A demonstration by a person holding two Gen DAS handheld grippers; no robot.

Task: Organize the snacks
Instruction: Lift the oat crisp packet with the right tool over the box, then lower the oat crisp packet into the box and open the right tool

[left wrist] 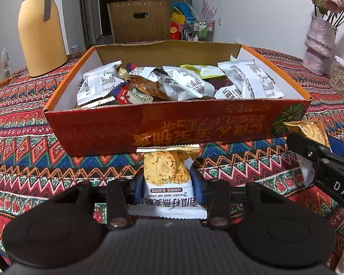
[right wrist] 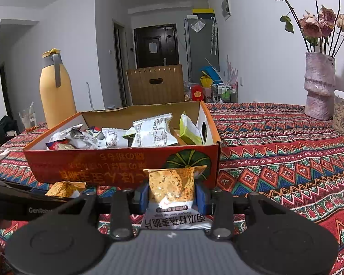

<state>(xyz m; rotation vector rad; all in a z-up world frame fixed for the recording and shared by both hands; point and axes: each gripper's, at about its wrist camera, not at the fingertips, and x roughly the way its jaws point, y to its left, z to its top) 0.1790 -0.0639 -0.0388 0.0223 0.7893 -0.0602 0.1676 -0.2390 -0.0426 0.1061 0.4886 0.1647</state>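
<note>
Left tool (left wrist: 168, 185) clamped on oat crisp packet (left wrist: 166, 171), long axis along fingers, gold end toward orange box (left wrist: 172, 123). Right tool (right wrist: 172, 198) clamped on second packet (right wrist: 172, 185), same heading, above patterned bench (right wrist: 286, 151). Box front wall stands directly ahead, box full of wrapped snacks (left wrist: 183, 82). Yellow jug (left wrist: 41, 29) behind left, vase (right wrist: 318, 87) far right.

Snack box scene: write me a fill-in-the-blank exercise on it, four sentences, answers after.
1. The left gripper is shut on a ____ seed oat crisp packet.
2. The right gripper holds ____ packet(s).
3. Both held packets are outside the orange box, on its ____ side.
4. The thermos behind the box is ____ in colour.

Answers: pumpkin; one; near; yellow
</note>
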